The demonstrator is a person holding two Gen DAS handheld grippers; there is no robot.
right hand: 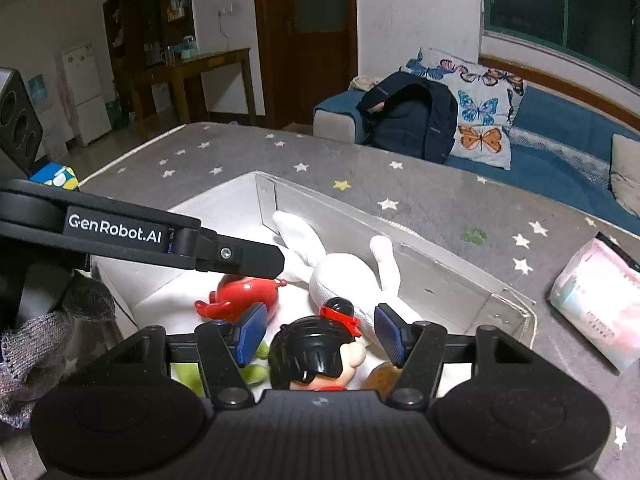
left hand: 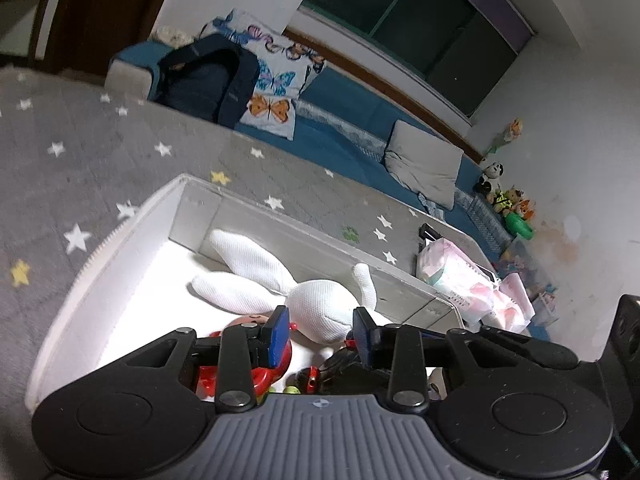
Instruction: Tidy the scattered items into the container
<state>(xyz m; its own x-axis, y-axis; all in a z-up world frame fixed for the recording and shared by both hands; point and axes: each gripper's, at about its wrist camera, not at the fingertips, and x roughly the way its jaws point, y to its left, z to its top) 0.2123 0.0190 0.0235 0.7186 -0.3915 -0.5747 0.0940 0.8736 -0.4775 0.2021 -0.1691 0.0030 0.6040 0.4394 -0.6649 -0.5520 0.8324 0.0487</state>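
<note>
Both claws, left [left hand: 321,330] and right [right hand: 320,330], gape wide and empty over the clear rectangular plastic container [right hand: 460,280] holding a white fabric rabbit [right hand: 344,276].

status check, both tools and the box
Left tool open, empty. Right tool open, doll between jaws, unclamped. Rabbit, red toy in box. Tissue pack outside.

Knitted cloth rabbit [right hand: 344,276] — glossy plastic doll [right hand: 316,354] — clear-walled container [right hand: 460,276].
</note>
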